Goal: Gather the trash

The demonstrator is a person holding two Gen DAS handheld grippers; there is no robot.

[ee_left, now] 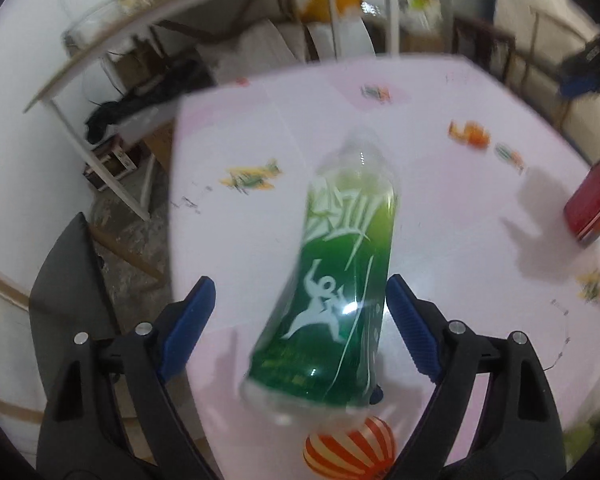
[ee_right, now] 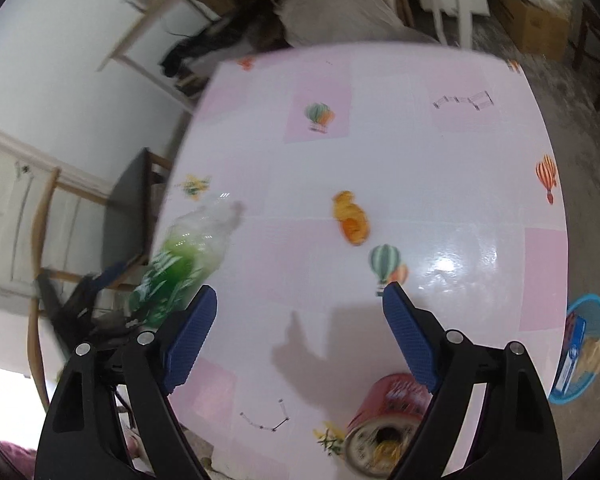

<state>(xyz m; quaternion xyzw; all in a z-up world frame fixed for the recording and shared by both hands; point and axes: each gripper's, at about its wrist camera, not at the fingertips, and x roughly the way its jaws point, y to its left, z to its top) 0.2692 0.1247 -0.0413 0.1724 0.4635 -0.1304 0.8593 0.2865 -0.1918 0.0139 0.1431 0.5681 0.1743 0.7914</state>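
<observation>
Blue pads of the left gripper [ee_left: 300, 320] stand wide around a green bottle [ee_left: 340, 280]. One pad touches it and a gap shows at the other, so I cannot tell if it is truly gripped. The right gripper [ee_right: 300, 320] is spread and empty above the pink table [ee_right: 420, 184]. A red can [ee_right: 388, 404] and an orange scrap [ee_right: 350, 220] remain; the blue basket [ee_right: 592, 312] already holds some items.

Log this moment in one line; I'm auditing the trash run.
left gripper: open, green bottle between jaws | right gripper: open, empty, over table | red can: lying on table
</observation>
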